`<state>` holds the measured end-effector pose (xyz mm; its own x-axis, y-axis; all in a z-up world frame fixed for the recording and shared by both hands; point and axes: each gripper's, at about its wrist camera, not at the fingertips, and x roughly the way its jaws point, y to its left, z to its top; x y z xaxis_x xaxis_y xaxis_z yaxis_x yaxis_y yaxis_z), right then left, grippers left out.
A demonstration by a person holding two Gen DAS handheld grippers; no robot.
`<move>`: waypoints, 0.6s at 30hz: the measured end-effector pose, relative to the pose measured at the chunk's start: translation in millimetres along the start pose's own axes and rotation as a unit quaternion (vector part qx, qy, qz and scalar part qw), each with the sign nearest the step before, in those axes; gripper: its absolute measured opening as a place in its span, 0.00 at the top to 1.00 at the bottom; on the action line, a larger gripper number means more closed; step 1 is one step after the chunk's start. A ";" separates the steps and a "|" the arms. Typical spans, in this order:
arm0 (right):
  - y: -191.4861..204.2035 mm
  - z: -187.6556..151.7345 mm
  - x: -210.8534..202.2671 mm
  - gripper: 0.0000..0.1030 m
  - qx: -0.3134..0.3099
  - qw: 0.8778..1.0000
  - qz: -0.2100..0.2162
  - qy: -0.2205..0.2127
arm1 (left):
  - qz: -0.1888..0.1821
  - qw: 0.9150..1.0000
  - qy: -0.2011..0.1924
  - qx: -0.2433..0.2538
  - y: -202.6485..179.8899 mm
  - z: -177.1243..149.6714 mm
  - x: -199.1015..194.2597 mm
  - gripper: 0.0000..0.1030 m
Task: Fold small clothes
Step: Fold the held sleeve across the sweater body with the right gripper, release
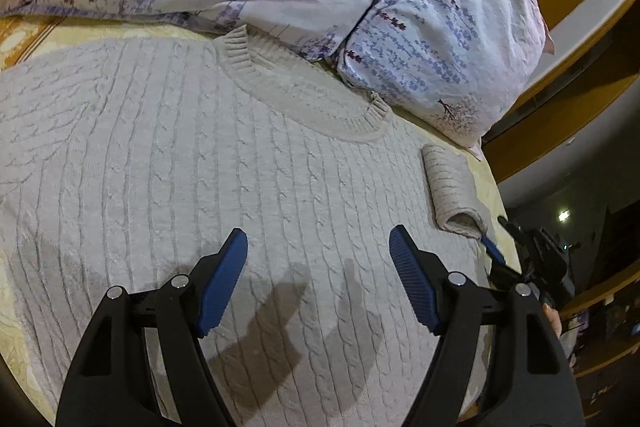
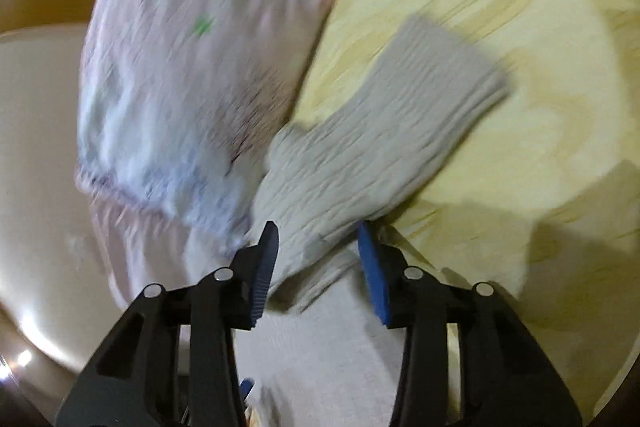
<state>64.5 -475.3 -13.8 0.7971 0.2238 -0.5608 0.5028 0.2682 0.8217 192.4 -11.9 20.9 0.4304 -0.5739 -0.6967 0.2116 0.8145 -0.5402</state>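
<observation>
A beige cable-knit sweater (image 1: pixel 200 167) lies flat on the bed, neckline (image 1: pixel 304 87) towards the pillows. My left gripper (image 1: pixel 318 263) is open and empty, hovering over the sweater's lower body. The right sleeve (image 1: pixel 454 191) sticks out at the right edge. In the right wrist view that sleeve (image 2: pixel 380 131) stretches away over the sheet, and my right gripper (image 2: pixel 318 247) has its jaws apart around the sleeve's near part; the view is blurred. The right gripper also shows in the left wrist view (image 1: pixel 494 251) beside the sleeve.
Floral pillows (image 1: pixel 432 39) lie behind the neckline, one also in the right wrist view (image 2: pixel 188 75). The yellow bedsheet (image 2: pixel 500 7) spreads beyond the sleeve. The bed's right edge (image 1: pixel 500 195) drops to a dark room with wooden furniture.
</observation>
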 end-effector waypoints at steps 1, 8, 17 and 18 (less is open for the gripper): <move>-2.1 2.9 -1.4 0.57 0.005 1.000 -0.005 -0.007 | 0.000 1.000 0.000 -0.005 2.1 0.6 0.2 0.28; 4.1 15.1 7.5 0.77 -0.008 0.997 -0.067 -0.023 | -0.009 0.999 -0.007 -0.033 18.8 5.3 -3.1 0.33; 11.5 -2.4 14.4 0.62 0.001 0.996 -0.090 0.008 | -0.004 0.999 -0.014 -0.042 30.3 8.3 -4.9 0.34; 12.8 -0.3 16.4 0.63 -0.001 0.996 -0.094 0.003 | -0.006 0.999 -0.013 -0.043 30.5 8.3 -4.8 0.34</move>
<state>83.9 -467.9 -12.5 0.6865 0.1753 -0.7057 0.6427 0.3076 0.7017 204.1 16.4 11.7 0.4520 -0.5795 -0.6782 0.1405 0.7970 -0.5874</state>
